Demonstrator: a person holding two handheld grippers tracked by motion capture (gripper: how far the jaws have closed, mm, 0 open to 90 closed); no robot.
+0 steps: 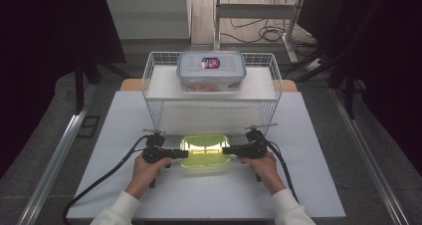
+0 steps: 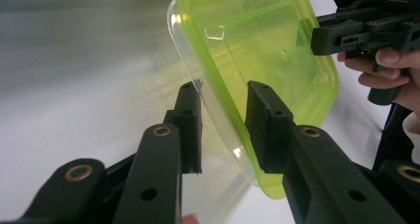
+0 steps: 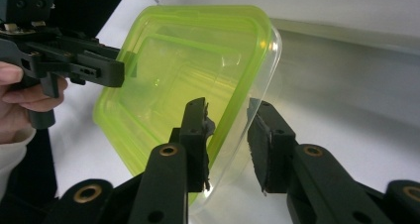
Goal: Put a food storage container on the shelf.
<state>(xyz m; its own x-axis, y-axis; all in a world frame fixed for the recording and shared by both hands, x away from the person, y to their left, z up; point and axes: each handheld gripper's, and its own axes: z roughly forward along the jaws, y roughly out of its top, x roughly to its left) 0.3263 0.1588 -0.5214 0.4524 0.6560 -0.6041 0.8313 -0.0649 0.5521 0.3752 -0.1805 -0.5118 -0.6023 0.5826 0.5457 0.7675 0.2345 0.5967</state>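
No words or numbers can be read anywhere; a red and blue sticker [image 1: 210,62] sits on the lid of the clear box [image 1: 211,71] at the far side, its print too small to make out

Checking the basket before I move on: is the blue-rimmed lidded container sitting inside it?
Yes, the blue-rimmed container rests inside the white wire basket.

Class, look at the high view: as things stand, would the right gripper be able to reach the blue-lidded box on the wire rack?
Probably not yet. The right gripper straddles one end of the green-lidded container, with the left gripper at the other, so it seems occupied. The space toward the blue-lidded box on the wire rack looks free.
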